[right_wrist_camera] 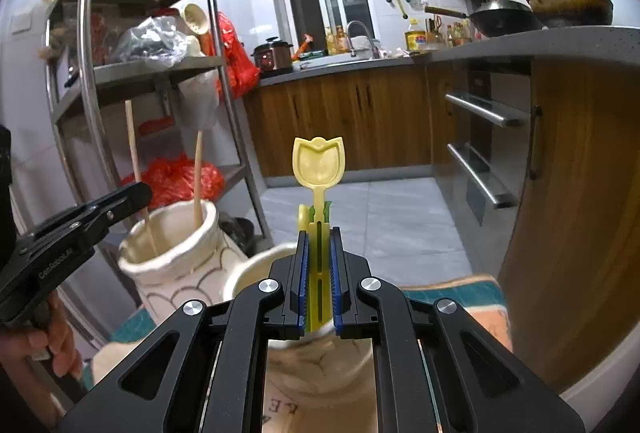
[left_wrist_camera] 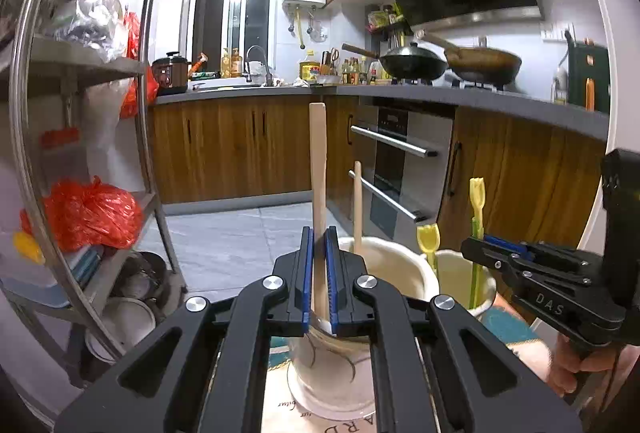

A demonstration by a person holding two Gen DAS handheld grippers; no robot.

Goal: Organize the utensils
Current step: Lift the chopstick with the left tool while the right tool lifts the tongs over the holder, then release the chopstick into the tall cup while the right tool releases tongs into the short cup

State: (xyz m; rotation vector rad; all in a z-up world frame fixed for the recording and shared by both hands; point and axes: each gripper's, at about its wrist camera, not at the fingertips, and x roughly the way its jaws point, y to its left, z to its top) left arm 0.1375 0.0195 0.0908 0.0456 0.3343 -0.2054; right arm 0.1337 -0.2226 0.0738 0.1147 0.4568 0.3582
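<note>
Left gripper (left_wrist_camera: 319, 245) clamped on flat wooden stick (left_wrist_camera: 318, 169), stick upright, bottom end inside white jar (left_wrist_camera: 400, 265). Second wooden stick (left_wrist_camera: 357, 209) leans in same jar. Right gripper (right_wrist_camera: 319, 245) clamped on stem of yellow tulip spoon (right_wrist_camera: 319, 161), over second white jar (right_wrist_camera: 248, 273). Jars side by side.
</note>
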